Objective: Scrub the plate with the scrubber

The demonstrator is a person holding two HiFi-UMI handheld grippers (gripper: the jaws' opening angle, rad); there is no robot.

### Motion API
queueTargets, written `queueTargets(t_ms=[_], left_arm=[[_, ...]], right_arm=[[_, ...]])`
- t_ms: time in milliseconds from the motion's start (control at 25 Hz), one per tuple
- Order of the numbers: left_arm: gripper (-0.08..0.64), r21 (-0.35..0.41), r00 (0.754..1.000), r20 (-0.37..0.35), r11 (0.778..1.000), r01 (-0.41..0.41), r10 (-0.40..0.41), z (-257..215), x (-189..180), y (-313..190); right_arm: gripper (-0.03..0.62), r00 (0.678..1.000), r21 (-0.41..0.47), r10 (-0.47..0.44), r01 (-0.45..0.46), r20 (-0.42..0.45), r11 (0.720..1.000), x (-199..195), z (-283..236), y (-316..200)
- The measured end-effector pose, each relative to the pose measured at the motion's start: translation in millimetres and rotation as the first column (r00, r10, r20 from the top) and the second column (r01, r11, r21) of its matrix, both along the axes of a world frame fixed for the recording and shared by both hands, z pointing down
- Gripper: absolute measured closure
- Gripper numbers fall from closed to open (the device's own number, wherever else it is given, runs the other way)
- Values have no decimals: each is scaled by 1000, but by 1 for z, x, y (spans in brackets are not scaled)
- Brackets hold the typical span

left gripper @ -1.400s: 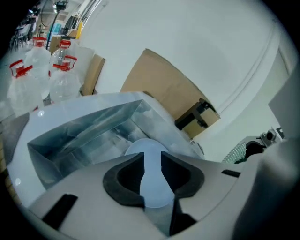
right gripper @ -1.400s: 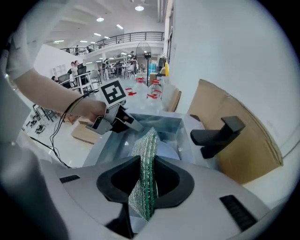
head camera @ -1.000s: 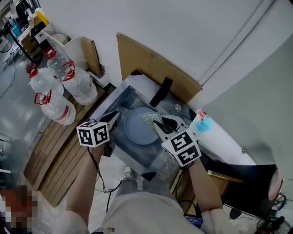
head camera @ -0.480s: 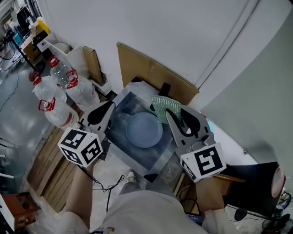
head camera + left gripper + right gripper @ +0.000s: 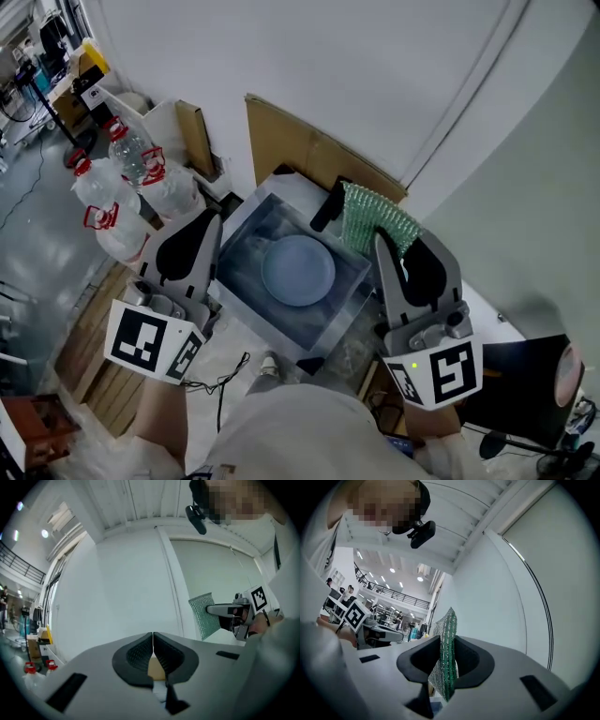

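A pale blue plate (image 5: 298,270) lies flat in the steel sink (image 5: 337,306), with neither gripper near it. My right gripper (image 5: 405,234) is raised to the right of the sink, jaws pointing up, shut on a green mesh scrubber (image 5: 373,220) that sticks up out of them. In the right gripper view the scrubber (image 5: 446,656) stands edge-on between the pads. My left gripper (image 5: 197,232) is lifted at the sink's left side, jaws up; in the left gripper view its pads (image 5: 140,654) meet with nothing between them. The scrubber (image 5: 205,615) also shows there.
Large water bottles with red caps (image 5: 124,178) stand on the floor at the left. Cardboard sheets (image 5: 309,155) lean on the white wall behind the sink. A black faucet (image 5: 327,208) sits at the sink's back rim. A wooden pallet (image 5: 94,361) lies left of the sink.
Both grippers have lifted out of the sink and tipped upward. The right one carried the scrubber off the plate. The left jaws have come together.
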State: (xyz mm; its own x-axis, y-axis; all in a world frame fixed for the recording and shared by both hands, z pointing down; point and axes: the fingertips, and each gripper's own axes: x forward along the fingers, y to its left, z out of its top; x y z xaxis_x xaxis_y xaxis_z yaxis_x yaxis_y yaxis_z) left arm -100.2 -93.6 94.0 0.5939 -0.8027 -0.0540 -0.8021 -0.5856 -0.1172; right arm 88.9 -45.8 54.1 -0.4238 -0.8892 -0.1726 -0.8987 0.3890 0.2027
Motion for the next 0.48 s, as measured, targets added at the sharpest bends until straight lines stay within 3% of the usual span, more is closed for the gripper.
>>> queueTargets(t_ms=[200, 480], left_arm=[[541, 78, 998, 67, 997, 13, -18, -2, 0, 24], [541, 15, 995, 94, 1000, 8, -9, 22, 10, 44]], right_arm=[[483, 999, 10, -25, 25, 33, 1000, -7, 2, 16], [483, 998, -26, -49, 50, 35, 998, -15, 25, 33]])
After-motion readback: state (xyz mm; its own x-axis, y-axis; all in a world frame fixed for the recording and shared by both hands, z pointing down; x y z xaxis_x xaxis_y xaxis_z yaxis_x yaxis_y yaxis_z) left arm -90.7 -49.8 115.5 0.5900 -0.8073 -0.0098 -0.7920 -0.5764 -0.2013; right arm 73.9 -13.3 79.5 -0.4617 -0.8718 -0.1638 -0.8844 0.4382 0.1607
